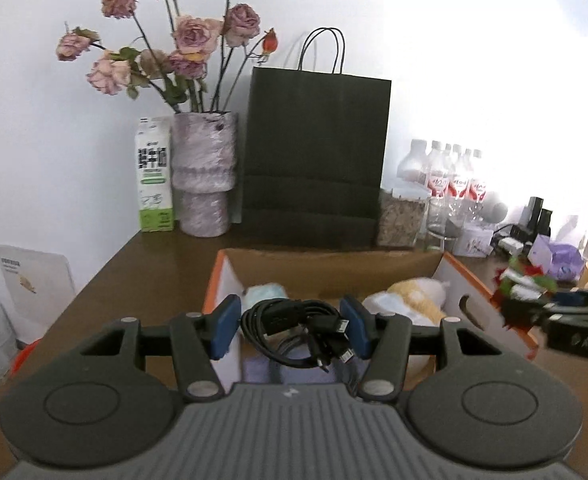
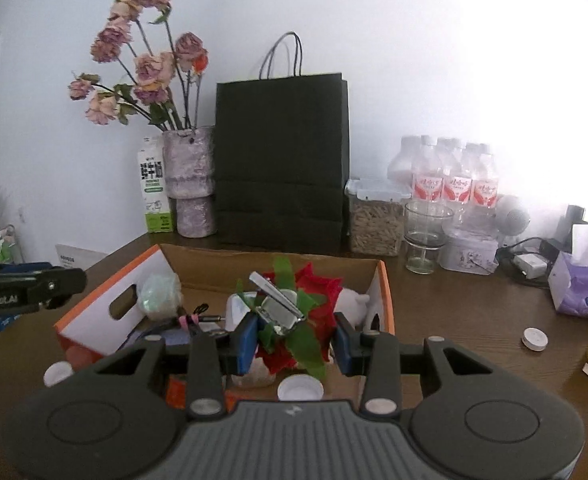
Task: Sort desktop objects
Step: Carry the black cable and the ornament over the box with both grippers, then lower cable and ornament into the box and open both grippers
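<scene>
**Both hand-held grippers loaded above the sorting box**

While you hold both loads over the open orange-and-white cardboard box (image 1: 474,292), each sits where it could drop in. Your left hand-held gripper (image 1: 292,330), jaws about half open, clamps a coiled bundle of glossy black cables (image 1: 294,322) with metal plugs dangling loose. Your right hand-held gripper (image 2: 294,342), jaws narrower, pinches a shiny silver hinged clip (image 2: 278,306) fixed to a red fabric flower with green leaves (image 2: 314,320). Soft plush toys (image 1: 414,296) already lie in the box, which rests on the dark brown wooden surface (image 2: 454,300).
</scene>
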{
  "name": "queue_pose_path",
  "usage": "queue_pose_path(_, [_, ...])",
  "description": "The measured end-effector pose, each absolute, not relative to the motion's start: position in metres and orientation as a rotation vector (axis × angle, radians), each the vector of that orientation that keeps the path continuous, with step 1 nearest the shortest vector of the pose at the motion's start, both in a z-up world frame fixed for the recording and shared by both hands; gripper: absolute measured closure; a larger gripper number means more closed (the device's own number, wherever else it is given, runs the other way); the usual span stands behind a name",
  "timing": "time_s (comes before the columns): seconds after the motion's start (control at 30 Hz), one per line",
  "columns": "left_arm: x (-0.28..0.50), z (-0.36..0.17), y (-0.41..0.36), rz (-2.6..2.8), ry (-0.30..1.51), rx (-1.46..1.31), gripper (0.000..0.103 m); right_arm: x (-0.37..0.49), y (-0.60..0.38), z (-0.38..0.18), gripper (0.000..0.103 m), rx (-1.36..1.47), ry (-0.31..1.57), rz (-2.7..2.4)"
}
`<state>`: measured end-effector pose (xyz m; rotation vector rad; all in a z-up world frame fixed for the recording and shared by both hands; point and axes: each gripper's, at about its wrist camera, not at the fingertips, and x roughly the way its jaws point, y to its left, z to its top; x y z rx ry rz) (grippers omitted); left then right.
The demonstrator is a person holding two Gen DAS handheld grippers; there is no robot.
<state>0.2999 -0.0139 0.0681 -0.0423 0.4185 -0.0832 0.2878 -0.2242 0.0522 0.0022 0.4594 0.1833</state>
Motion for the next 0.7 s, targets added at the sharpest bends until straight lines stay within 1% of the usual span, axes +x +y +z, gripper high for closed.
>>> queue_pose_path(0.27, [0.335,0.050,-0.023,-0.059,0.439,-0.067,0.047,0.325,-0.222,0.024,0.065,0.031,0.520,0.153])
queue_pose_path(0.47, [0.358,0.025,-0.023,-0.046,0.500,-0.061,0.047,0.336,-0.226,0.007,0.065,0.030,0.562,0.139])
queue_pose_path(0.7, [0.365,0.007,-0.018,-0.037,0.538,-0.024,0.047,0.342,-0.226,-0.007,0.065,-0.007,0.592,0.101])
